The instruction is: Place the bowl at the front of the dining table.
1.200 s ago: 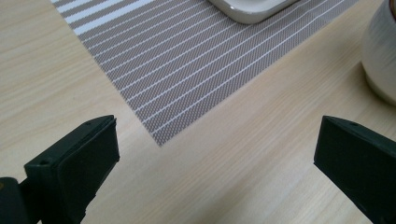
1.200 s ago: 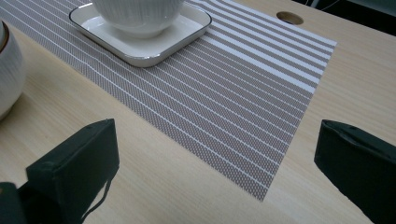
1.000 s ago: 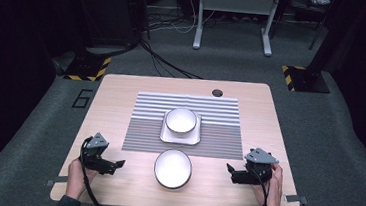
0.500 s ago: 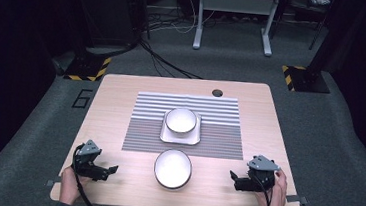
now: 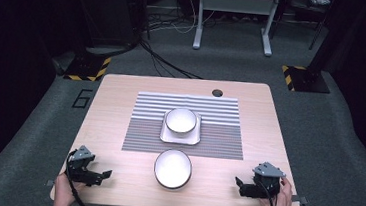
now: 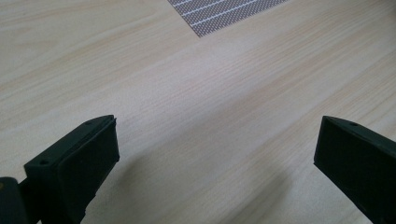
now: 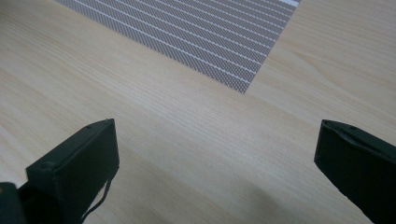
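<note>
We see a light wooden table (image 5: 120, 107) with a grey striped woven placemat (image 5: 218, 136) spread across its middle. On that mat sits a white round bowl (image 5: 181, 120) resting in a pale square dish (image 5: 164, 135), and just off the mat's near edge, on bare wood, stands a second white round bowl with a dark rim (image 5: 172, 168).

Our left gripper (image 5: 98, 175) lies low at the near left corner of the table, its black jaws spread wide with nothing between them; in the left gripper view only bare wood lies between the jaws, and a corner of the mat shows well ahead of them. The dark-rimmed bowl lies ahead of these jaws, well apart.

Our right gripper (image 5: 240, 182) sits at the near right corner, jaws likewise spread wide and empty; in the right gripper view the mat's corner (image 7: 243, 88) lies ahead of the jaws, slightly nearer the right one. Each gripper is held by a hand (image 5: 62, 193), the other hand (image 5: 283, 199) at the right
</note>
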